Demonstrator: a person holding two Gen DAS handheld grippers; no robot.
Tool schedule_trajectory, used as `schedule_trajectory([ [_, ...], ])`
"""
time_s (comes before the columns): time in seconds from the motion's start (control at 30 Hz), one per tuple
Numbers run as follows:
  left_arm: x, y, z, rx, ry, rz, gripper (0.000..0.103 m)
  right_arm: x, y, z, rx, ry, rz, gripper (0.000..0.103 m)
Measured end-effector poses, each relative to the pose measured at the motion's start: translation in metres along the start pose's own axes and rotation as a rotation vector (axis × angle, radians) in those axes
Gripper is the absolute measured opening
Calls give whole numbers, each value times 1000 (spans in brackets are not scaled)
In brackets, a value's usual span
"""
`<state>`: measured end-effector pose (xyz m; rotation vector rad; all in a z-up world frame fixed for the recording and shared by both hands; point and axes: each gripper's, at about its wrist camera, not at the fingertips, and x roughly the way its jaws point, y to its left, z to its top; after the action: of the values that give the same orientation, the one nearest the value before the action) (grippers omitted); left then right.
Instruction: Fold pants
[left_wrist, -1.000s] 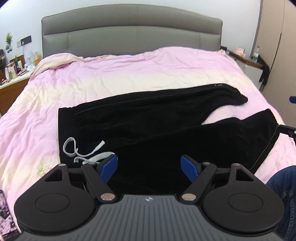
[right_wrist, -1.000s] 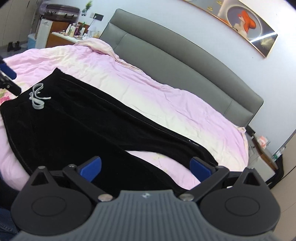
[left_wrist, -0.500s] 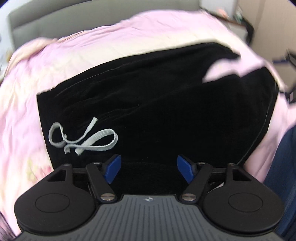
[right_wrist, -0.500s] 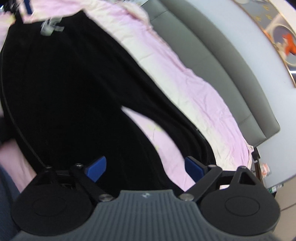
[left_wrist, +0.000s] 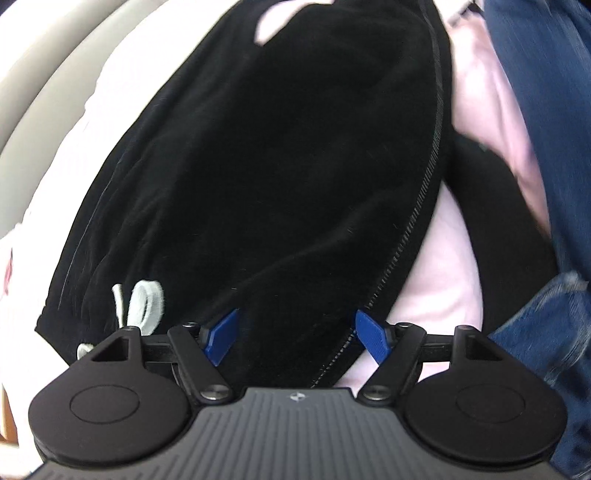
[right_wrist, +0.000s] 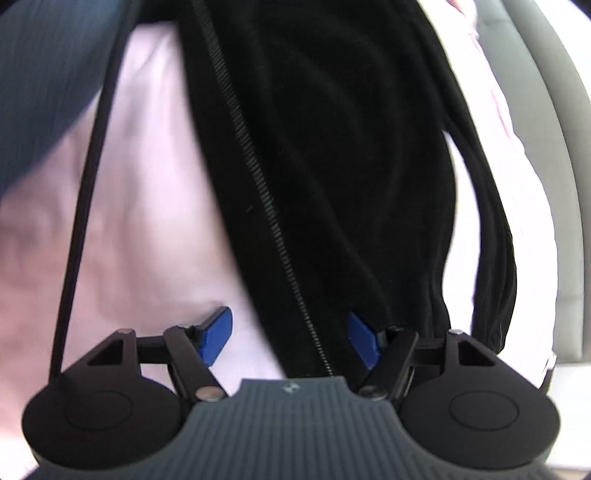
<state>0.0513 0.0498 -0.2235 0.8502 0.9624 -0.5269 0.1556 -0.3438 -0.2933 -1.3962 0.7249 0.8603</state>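
We note that both handheld units match. The left gripper (left_wrist: 295, 334) has a grey ribbed housing with a small white emblem at its top edge, two round black discs at either side, black linkage arms fixed with silver screws, and blue ridged fingertips (left_wrist: 373, 334). The right gripper (right_wrist: 288, 334) carries the same parts; a thin black cable (right_wrist: 88, 192) runs along its left side. The person wears blue denim (left_wrist: 546, 110).

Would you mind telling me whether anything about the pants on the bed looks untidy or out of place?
Only a small thing: the white drawstring lies loose and looped on top of the black pants at the waistband. Otherwise they lie flat on the pink bedding.
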Motion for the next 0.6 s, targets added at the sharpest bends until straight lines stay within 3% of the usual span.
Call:
schedule_trajectory([
  [0.17,3,-23,-5,137,52,-14,87,16,9,-22,-6,-26,-62,65],
  [0.27,2,-33,-11,207,69,28,92,22,9,-29,-9,-8,-130,65],
  [0.37,15,-28,-15,167,107,90,92,33,13,-44,-7,3,-165,65],
  [0.5,25,-9,-17,130,101,198,94,41,19,-50,-34,1,-234,65],
  [0.6,24,5,-15,106,91,231,95,39,20,-48,-25,1,-306,65],
])
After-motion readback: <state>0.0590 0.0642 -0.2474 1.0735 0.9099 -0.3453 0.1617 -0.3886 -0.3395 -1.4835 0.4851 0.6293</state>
